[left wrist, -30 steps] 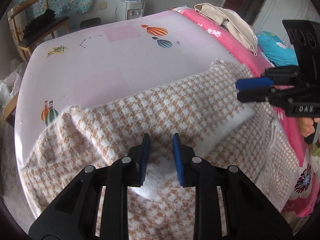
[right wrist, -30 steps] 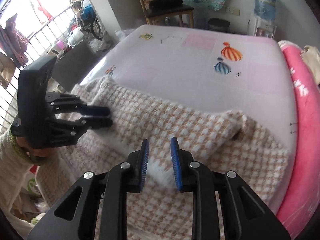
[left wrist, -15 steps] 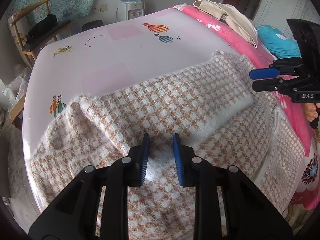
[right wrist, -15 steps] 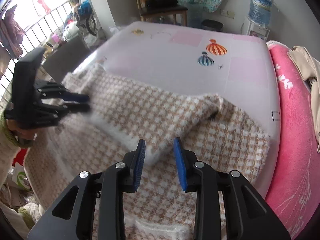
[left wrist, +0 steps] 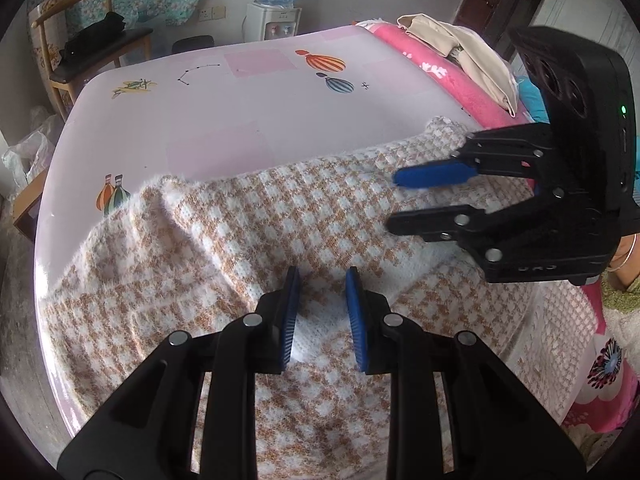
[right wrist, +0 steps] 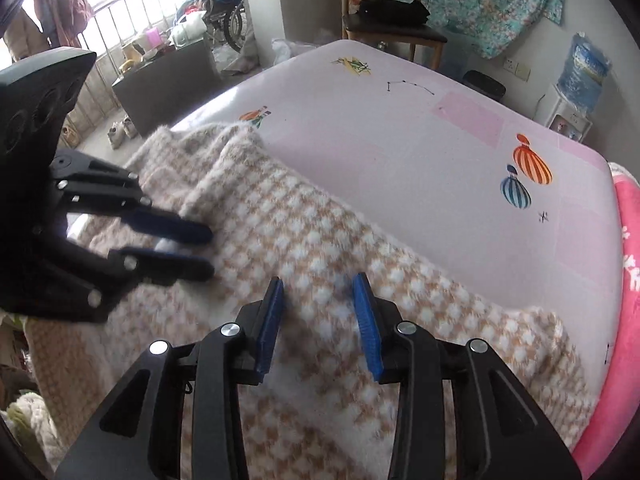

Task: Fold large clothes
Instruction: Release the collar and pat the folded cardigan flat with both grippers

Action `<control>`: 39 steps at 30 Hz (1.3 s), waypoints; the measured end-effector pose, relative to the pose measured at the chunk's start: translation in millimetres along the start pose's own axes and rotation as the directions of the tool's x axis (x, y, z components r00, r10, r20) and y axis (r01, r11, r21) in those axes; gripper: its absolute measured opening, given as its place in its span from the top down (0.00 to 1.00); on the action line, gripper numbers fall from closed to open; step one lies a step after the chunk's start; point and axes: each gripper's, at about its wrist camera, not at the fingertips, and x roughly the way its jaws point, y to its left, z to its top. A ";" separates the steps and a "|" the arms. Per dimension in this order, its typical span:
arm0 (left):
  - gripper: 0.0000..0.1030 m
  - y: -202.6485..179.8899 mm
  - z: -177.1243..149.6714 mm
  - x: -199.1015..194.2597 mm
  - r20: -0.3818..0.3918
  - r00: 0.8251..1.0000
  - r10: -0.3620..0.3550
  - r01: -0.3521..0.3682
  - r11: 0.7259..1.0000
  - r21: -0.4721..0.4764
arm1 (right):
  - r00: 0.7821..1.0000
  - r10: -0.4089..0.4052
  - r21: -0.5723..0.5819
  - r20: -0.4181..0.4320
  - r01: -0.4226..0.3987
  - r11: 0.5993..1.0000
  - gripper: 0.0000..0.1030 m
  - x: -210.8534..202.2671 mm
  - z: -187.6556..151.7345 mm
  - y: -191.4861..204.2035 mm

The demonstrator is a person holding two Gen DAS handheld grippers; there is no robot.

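A large tan-and-white houndstooth knit garment (left wrist: 280,224) lies partly folded on the near half of the pink bed sheet (left wrist: 248,112); it also shows in the right wrist view (right wrist: 320,240). My left gripper (left wrist: 322,300) is open and empty just above the knit, with a white fuzzy edge under its pads. My right gripper (right wrist: 318,312) is open and empty above the knit near its middle. The right gripper also shows in the left wrist view (left wrist: 394,202), and the left gripper shows in the right wrist view (right wrist: 208,250).
A pink blanket (left wrist: 432,68) with a beige garment (left wrist: 464,52) lies along the right side of the bed. A wooden chair (left wrist: 88,48) and a water dispenser (left wrist: 272,20) stand behind the bed. A railing with clutter (right wrist: 152,40) is to the left.
The right gripper has swung left toward the left gripper and opened wider. The left gripper stays open over the knit and has shifted little.
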 end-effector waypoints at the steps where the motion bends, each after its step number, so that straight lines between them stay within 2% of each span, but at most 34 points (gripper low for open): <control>1: 0.77 0.4 -0.5 -0.2 0.002 1.000 -0.005 0.005 1.000 0.002 | 1.000 0.000 0.006 -0.017 0.000 1.000 0.66 -5.2 -12.5 -4.6; 4: 0.77 4.7 -3.7 -2.4 0.009 1.000 -0.021 0.021 1.000 0.001 | 0.999 0.009 0.037 -0.037 -0.008 0.999 0.68 -26.1 -48.2 -22.6; 6: 0.77 5.9 -4.5 -3.0 0.012 1.000 -0.023 0.023 1.000 0.002 | 0.999 0.012 0.089 -0.041 -0.009 0.996 0.71 -44.3 -55.8 -31.4; 9: 0.77 6.7 -4.3 -3.2 0.010 1.000 -0.018 0.018 1.000 -0.004 | 1.000 0.008 0.131 0.022 -0.011 0.991 0.71 -67.8 -42.4 -33.4; 12: 0.77 2.8 -2.3 -2.5 0.006 1.000 0.008 -0.008 1.000 -0.020 | 0.997 -0.047 0.148 0.056 0.038 0.988 0.71 -62.5 -18.7 -29.1; 15: 0.77 -3.6 -2.9 -2.4 0.010 0.999 0.050 -0.050 0.998 -0.029 | 0.992 -0.128 0.153 -0.017 0.129 0.980 0.71 -24.7 -11.5 -33.2; 16: 0.77 -5.4 -3.4 -2.9 0.011 0.998 0.062 -0.062 0.997 -0.034 | 0.989 -0.135 0.171 -0.056 0.143 0.975 0.70 -12.7 -18.5 -38.4; 17: 0.77 -7.2 -4.2 -3.8 0.011 0.997 0.076 -0.075 0.996 -0.039 | 0.993 -0.117 0.191 -0.014 0.117 0.975 0.70 -16.3 -27.1 -41.1; 19: 0.77 -10.0 -6.7 -8.1 0.007 0.995 0.100 -0.100 0.994 -0.049 | 0.995 -0.101 0.222 0.001 0.098 0.970 0.70 -33.2 -45.6 -40.5; 21: 0.76 -15.9 -8.8 -18.3 0.009 0.991 0.136 -0.135 0.990 -0.042 | 0.994 -0.103 0.272 -0.038 0.109 0.956 0.70 -56.2 -68.1 -39.5; 22: 0.74 -20.1 -10.1 -24.3 0.012 0.988 0.157 -0.156 0.987 -0.033 | 0.993 -0.107 0.288 -0.043 0.115 0.951 0.69 -70.8 -80.9 -37.7; 24: 0.68 -34.2 -14.1 -38.8 0.017 0.983 0.181 -0.181 0.983 -0.016 | 0.994 -0.105 0.297 0.009 0.097 0.950 0.65 -106.2 -104.6 -29.3; 25: 0.61 -41.9 -18.2 -46.9 0.026 0.984 0.177 -0.177 0.984 -0.015 | 0.994 -0.103 0.304 0.035 0.088 0.949 0.54 -122.6 -116.8 -24.3; 26: 0.51 -50.7 -23.1 -54.1 0.033 0.983 0.181 -0.180 0.983 -0.018 | 0.994 -0.097 0.313 0.057 0.074 0.947 0.48 -136.9 -128.4 -18.1; 27: 0.46 -60.5 -28.9 -59.5 0.030 0.980 0.197 -0.197 0.980 -0.019 | 0.993 -0.087 0.326 0.079 0.057 0.944 0.41 -147.6 -139.6 -11.7; 29: 0.30 -81.4 -43.6 -66.7 0.028 0.976 0.217 -0.217 0.976 -0.008 | 0.994 -0.048 0.347 0.102 0.009 0.938 0.36 -157.9 -161.2 2.7; 31: 0.20 -100.7 -61.1 -68.6 0.025 0.969 0.247 -0.247 0.969 0.004 | 0.994 -0.023 0.375 0.106 -0.019 0.927 0.33 -157.2 -179.0 18.0; 35: 0.17 -125.3 -97.1 -56.6 -0.009 0.954 0.298 -0.298 0.954 -0.027 | 0.994 -0.050 0.405 0.092 0.008 0.914 0.32 -143.8 -208.5 42.4; 37: 0.17 -129.4 -113.5 -45.8 -0.049 0.945 0.323 -0.326 0.944 -0.058 | 0.993 -0.087 0.418 0.074 0.048 0.907 0.32 -136.6 -215.4 50.4; 39: 0.16 -131.6 -126.2 -40.0 -0.043 0.936 0.349 -0.351 0.932 -0.087 | 0.990 -0.121 0.427 0.071 0.080 0.901 0.32 -134.4 -222.6 52.1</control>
